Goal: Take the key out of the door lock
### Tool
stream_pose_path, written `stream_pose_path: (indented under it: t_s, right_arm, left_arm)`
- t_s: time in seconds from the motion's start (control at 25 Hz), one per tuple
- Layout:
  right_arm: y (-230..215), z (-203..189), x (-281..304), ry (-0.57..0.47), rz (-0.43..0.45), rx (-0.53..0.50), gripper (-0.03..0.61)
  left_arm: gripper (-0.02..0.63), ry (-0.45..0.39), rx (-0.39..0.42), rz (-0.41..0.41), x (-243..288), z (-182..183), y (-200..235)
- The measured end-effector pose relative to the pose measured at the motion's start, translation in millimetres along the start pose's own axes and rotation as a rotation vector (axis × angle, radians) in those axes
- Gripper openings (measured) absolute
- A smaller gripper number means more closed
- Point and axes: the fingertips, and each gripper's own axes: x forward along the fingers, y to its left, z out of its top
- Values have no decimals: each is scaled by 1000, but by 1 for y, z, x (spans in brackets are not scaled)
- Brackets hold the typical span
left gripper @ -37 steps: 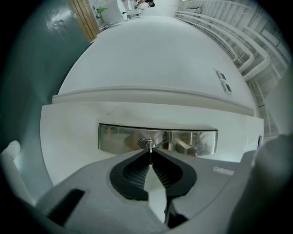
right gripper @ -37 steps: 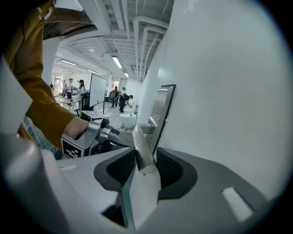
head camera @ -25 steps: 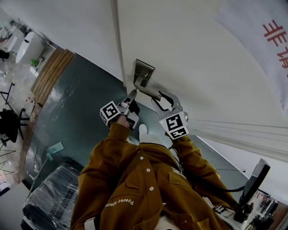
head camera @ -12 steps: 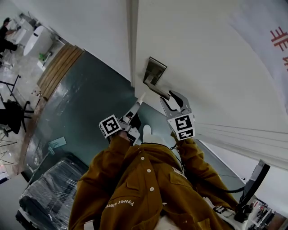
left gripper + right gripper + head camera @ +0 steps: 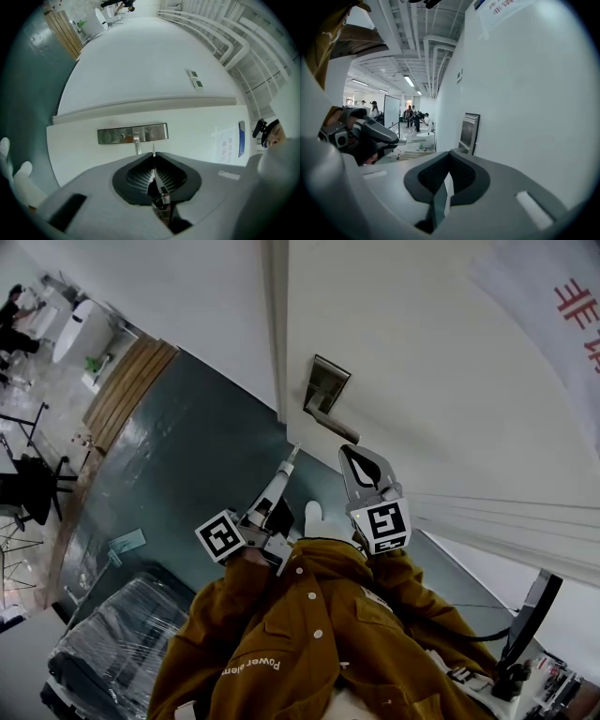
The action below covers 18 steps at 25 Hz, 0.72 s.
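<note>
Left gripper (image 5: 153, 161) clamped on thin silver metal key (image 5: 153, 151), blade clear of brushed steel lock plate (image 5: 132, 134) on white door (image 5: 140, 84), right gripper (image 5: 447, 157) closed tight, empty.

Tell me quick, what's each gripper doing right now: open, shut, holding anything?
Left gripper: shut on the key.
Right gripper: shut, nothing between its jaws.

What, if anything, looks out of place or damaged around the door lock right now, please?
Nothing stands out. The silver rectangular lock plate sits straight on the white door, and the thin metal key is gripped in the left tool, clear of the lock.
</note>
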Motion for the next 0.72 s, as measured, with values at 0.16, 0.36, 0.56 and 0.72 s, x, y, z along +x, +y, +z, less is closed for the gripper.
stream_pose_path:
  t_s: [0.16, 0.36, 0.56, 0.72]
  right_arm:
    - [2, -2, -6, 0, -4, 23, 5]
    - [2, -1, -8, -10, -4, 43, 5]
    - [4, 3, -8, -20, 3, 40, 5]
    - [5, 2, -8, -13, 8, 42, 5]
  left_arm:
    - [25, 5, 9, 3, -4, -3, -7]
    - [25, 16, 12, 5, -4, -8, -10]
    - [25, 18, 15, 5, -4, -9, -11]
    - [25, 14, 8, 2, -3, -8, -12]
